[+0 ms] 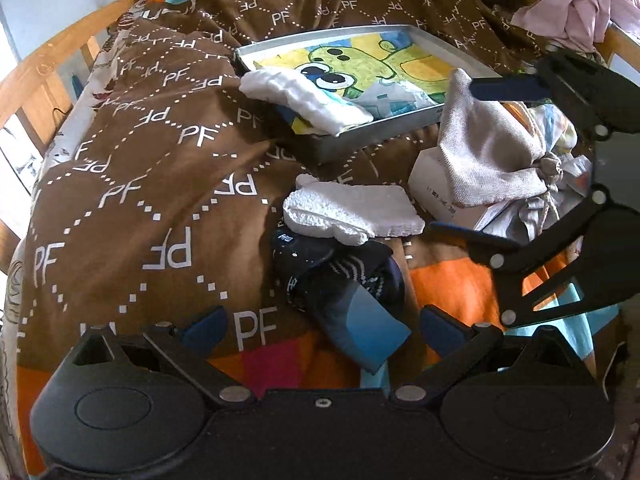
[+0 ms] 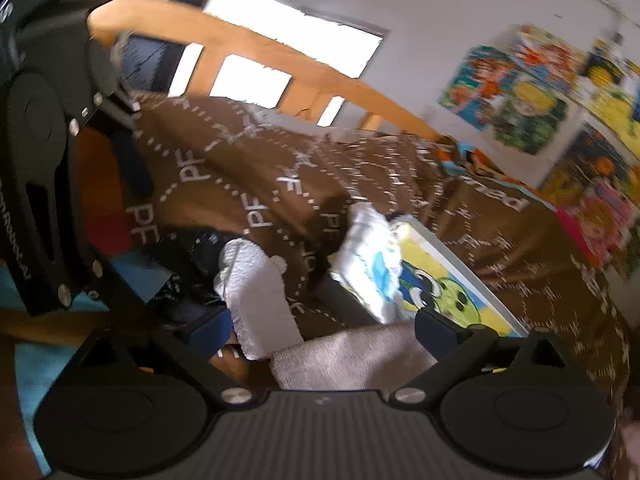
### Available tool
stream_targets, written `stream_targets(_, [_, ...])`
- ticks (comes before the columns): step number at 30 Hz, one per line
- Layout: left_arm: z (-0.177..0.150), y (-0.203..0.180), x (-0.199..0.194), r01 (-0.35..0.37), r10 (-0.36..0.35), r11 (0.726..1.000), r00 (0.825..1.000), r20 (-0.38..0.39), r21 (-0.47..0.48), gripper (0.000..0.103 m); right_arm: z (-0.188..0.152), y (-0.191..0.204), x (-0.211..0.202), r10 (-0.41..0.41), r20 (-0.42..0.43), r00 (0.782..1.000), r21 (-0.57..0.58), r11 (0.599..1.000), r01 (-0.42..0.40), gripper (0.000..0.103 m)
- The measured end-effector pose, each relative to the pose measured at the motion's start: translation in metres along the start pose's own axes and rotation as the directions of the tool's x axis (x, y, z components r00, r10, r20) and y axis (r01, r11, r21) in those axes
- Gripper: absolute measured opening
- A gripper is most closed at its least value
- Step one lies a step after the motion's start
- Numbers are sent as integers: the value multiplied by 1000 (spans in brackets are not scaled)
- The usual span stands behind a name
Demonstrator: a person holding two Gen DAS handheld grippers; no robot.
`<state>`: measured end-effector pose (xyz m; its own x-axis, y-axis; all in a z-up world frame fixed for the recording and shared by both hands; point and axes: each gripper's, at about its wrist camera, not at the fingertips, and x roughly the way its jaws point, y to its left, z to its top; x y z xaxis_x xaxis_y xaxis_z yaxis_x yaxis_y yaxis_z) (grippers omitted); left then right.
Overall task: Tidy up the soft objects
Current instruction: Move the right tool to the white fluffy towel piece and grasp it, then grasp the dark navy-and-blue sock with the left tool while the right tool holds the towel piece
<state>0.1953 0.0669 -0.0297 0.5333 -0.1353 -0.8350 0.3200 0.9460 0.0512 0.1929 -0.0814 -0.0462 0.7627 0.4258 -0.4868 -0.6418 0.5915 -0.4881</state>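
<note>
A metal tray [image 1: 424,34] with a cartoon picture lies on the brown bed cover; a white fluffy sock [image 1: 304,96] hangs over its near corner. A second white sock [image 1: 352,208] lies on the cover over a dark blue sock [image 1: 352,292]. My left gripper [image 1: 320,326] is open, low over the blue sock. My right gripper [image 1: 484,160] is open at the right, its fingers on either side of a grey cloth pouch [image 1: 480,152]. In the right wrist view the right gripper [image 2: 324,328] hangs open over the pouch [image 2: 352,360], with the white sock [image 2: 256,296] and tray [image 2: 472,264] beyond.
A white box [image 1: 432,188] and crumpled cloths lie under the pouch. Pink clothing [image 1: 576,0] is heaped at the far right. A wooden bed rail [image 1: 52,64] runs along the left. Posters [image 2: 540,92] hang on the wall.
</note>
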Motion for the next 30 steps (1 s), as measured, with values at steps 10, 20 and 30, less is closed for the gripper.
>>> stream_targets(10, [1, 6, 13, 74, -74, 997, 997, -21, -5, 81, 7, -9, 43, 187, -107, 977, -109, 974, -199, 85])
stream_targets(20, [2, 17, 20, 144, -146, 987, 989, -28, -70, 38, 1, -22, 69, 351, -192, 916, 10, 934, -356, 75])
stream_targets(30, [3, 22, 22, 150, -154, 984, 988, -32, -99, 17, -5, -35, 77, 413, -186, 891, 150, 909, -390, 66])
